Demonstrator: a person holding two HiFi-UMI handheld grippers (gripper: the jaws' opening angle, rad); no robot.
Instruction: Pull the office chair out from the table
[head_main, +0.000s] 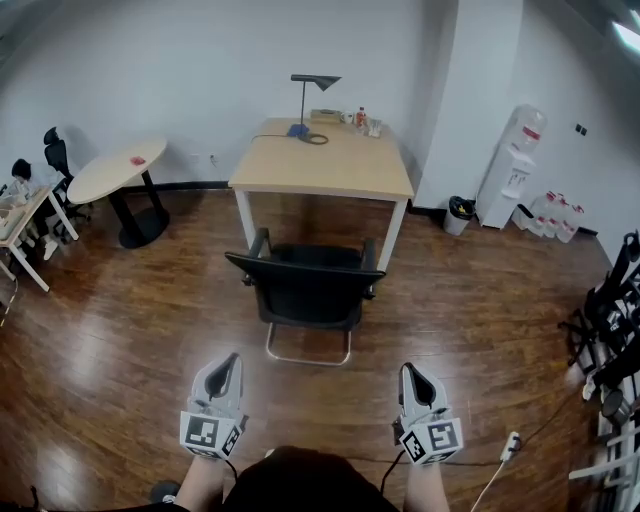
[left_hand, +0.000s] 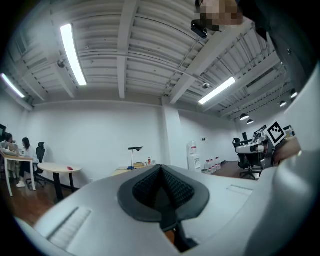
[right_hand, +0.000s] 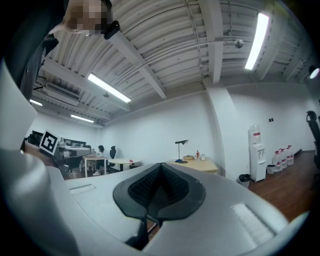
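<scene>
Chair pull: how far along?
Done: nothing; the office chair sits pushed in at the table. In hand: nothing; left gripper and right gripper are shut, empty, short of the chair's backrest. Left: reach the backrest, grip it, pull the chair out.

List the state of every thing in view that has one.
chair: upright, facing the table, close to it, untouched.
left gripper: shut, empty, short of the chair.
right gripper: shut, empty, short of the chair.
lamp: upright on the table.
water dispenser: upright, bottle fitted on top.
</scene>
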